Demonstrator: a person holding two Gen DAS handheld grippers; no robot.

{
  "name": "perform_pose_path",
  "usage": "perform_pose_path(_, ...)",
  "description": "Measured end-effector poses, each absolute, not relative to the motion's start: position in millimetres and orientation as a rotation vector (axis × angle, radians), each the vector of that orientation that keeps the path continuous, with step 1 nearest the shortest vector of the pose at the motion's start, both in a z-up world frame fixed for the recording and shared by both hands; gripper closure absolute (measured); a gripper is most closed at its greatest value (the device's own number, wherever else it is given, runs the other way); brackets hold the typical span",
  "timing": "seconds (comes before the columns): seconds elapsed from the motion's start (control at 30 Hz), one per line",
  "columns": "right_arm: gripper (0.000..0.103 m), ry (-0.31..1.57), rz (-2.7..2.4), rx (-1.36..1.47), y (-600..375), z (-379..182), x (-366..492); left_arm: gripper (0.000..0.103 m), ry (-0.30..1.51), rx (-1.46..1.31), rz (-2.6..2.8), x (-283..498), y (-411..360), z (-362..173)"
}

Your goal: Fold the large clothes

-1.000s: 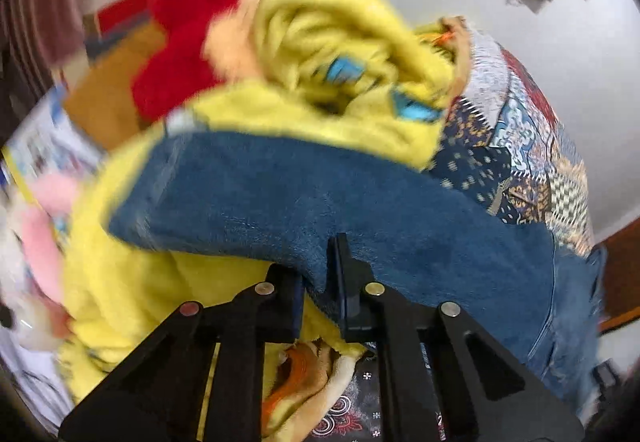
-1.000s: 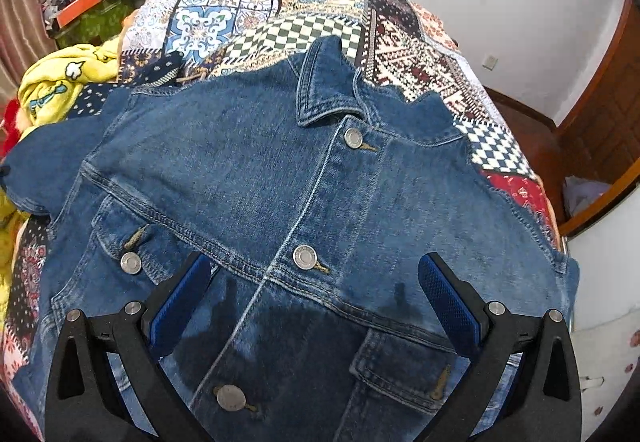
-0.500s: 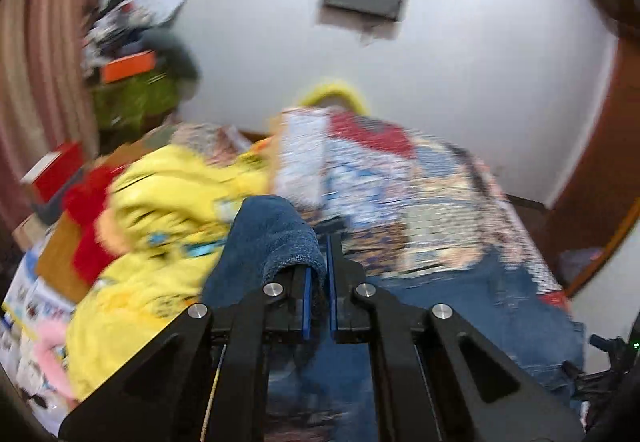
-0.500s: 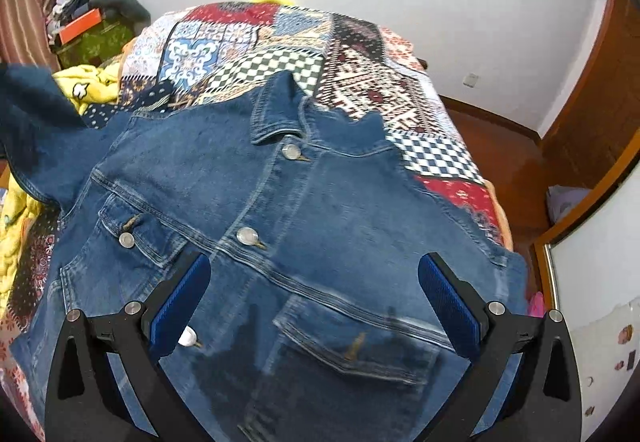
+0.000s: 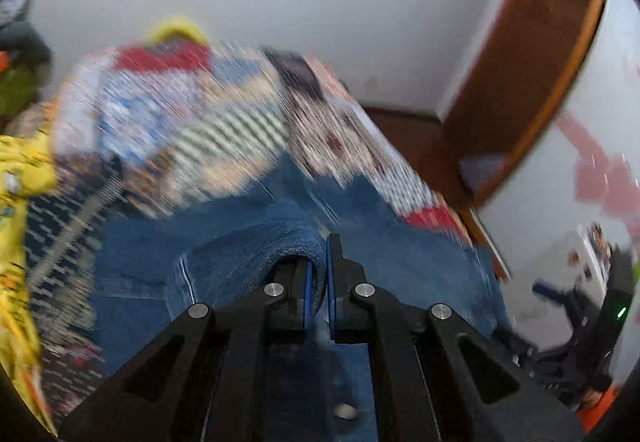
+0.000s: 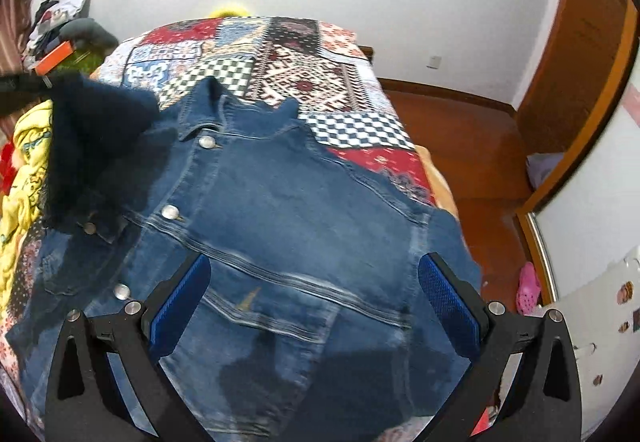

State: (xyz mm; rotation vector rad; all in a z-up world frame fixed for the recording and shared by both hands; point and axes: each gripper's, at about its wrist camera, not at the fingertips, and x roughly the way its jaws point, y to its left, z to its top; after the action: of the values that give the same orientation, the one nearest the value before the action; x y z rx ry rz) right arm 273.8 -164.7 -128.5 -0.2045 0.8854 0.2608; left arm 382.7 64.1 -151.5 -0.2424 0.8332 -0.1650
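A blue denim jacket (image 6: 280,210) lies front up on a patchwork quilt (image 6: 304,78), collar toward the far wall. My left gripper (image 5: 318,278) is shut on the jacket's left sleeve (image 5: 276,238) and holds it lifted over the jacket body; the raised sleeve shows dark and blurred in the right wrist view (image 6: 92,138). My right gripper (image 6: 316,294) is open and empty, hovering above the jacket's lower front, one pad (image 6: 180,302) on either side of a chest pocket.
A yellow blanket (image 6: 24,178) is bunched at the bed's left edge. A cluttered pile (image 6: 60,38) stands at the far left. Wooden floor (image 6: 472,146) and a wooden door frame (image 6: 576,74) lie to the right. A pink slipper (image 6: 528,284) sits on the floor.
My left gripper has lifted the sleeve off the yellow blanket and swung it right, over the jacket body. My right gripper has drifted toward the jacket's right side, still open.
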Motion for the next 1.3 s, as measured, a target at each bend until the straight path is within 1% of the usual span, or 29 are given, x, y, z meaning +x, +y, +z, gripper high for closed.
perform_pose_path(0.13,0.000,0.898,0.241,-0.199,-181,-134,271,0.098,0.958,-0.139,-0.221,382,7,-199)
perform_pose_path(0.27,0.000,0.916,0.233,-0.196,-192,-138,268,0.098,1.062,-0.052,-0.228,377,-16,-231)
perform_pose_path(0.37,0.000,0.925,0.235,-0.198,-194,-139,266,0.095,1.123,-0.048,-0.235,372,-20,-248)
perform_pose_path(0.43,0.000,0.922,0.240,-0.203,-193,-138,262,0.082,1.143,-0.063,-0.246,366,-20,-250)
perform_pose_path(0.47,0.000,0.920,0.243,-0.207,-192,-137,261,0.079,1.145,-0.072,-0.256,362,-17,-249)
perform_pose_path(0.5,0.000,0.918,0.246,-0.213,-190,-136,260,0.071,1.141,-0.080,-0.264,358,-16,-246)
perform_pose_path(0.53,0.000,0.915,0.250,-0.219,-186,-135,259,0.060,1.131,-0.083,-0.270,350,-13,-242)
perform_pose_path(0.6,0.000,0.907,0.268,-0.234,-178,-131,256,0.048,1.110,-0.081,-0.274,338,-8,-232)
perform_pose_path(0.7,0.000,0.888,0.297,-0.254,-163,-125,254,0.046,1.071,-0.086,-0.267,321,15,-218)
perform_pose_path(0.83,0.000,0.851,0.356,-0.308,-129,-119,249,0.036,1.010,-0.090,-0.171,304,62,-202)
perform_pose_path(0.93,0.000,0.837,0.399,-0.356,-99,-120,249,0.032,0.983,-0.077,-0.076,291,99,-199)
perform_pose_path(1.03,0.000,0.843,0.442,-0.415,-67,-128,249,0.032,0.984,-0.094,0.004,280,137,-203)
perform_pose_path(1.2,0.000,0.874,0.516,-0.532,-16,-155,252,0.032,1.010,-0.172,0.090,263,188,-221)
perform_pose_path(1.3,0.000,0.894,0.519,-0.621,9,-177,260,0.032,1.024,-0.198,0.115,256,202,-234)
